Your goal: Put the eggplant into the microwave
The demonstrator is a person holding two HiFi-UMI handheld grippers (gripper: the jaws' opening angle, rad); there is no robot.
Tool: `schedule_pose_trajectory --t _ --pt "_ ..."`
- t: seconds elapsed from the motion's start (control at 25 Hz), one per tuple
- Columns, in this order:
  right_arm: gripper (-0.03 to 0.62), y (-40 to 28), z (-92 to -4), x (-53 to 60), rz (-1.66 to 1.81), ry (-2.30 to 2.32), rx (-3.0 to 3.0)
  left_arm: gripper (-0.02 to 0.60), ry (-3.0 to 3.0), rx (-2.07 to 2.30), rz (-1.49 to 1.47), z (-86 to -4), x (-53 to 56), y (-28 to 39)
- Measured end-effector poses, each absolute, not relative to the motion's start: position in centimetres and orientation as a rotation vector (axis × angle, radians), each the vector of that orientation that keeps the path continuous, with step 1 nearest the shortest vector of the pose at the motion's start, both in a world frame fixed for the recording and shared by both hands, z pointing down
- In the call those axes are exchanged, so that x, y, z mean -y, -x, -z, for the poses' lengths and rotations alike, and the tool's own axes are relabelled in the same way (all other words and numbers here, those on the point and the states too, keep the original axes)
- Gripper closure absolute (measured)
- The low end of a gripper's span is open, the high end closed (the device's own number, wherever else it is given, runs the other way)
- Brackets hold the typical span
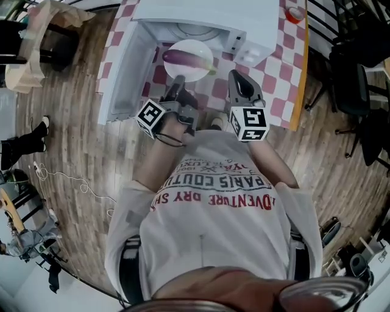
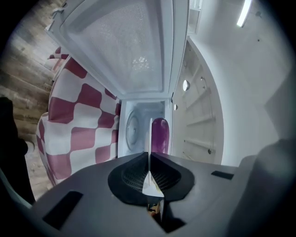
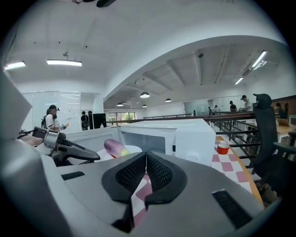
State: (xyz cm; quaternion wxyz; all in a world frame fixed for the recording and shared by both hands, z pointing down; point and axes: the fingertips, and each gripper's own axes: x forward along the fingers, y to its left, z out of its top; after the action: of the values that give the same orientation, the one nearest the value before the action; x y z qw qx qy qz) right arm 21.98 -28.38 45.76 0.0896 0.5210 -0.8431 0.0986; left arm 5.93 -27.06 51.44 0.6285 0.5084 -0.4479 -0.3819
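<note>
A purple eggplant (image 1: 183, 59) lies on a white plate (image 1: 196, 74) just in front of the open white microwave (image 1: 201, 15), whose door (image 1: 125, 79) swings out to the left. My left gripper (image 1: 177, 83) is shut on the plate's near rim. In the left gripper view the plate (image 2: 150, 134) shows edge-on between the jaws of the gripper (image 2: 149, 159), with the eggplant (image 2: 160, 134) beyond and the microwave cavity (image 2: 136, 129) behind. My right gripper (image 1: 239, 78) hovers to the right of the plate, shut and empty. Its view shows the gripper (image 3: 146, 157), eggplant (image 3: 115, 148) and microwave (image 3: 185, 134).
The microwave stands on a table with a red-and-white checked cloth (image 1: 274, 91). A small red cup (image 1: 295, 13) sits at the table's far right corner. Black office chairs (image 1: 353, 85) stand to the right. Wood floor surrounds the table, and people (image 3: 52, 118) stand far off.
</note>
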Motion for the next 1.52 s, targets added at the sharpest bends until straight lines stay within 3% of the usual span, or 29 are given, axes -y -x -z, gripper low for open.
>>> schedule_pose_trajectory --t 1.52 --pt "0.568 -17.5 -52.8 38.0 -0.516 -1.584 2.325 0.549 -1.127 1.058 0.698 -62.5 42.9 -4.4"
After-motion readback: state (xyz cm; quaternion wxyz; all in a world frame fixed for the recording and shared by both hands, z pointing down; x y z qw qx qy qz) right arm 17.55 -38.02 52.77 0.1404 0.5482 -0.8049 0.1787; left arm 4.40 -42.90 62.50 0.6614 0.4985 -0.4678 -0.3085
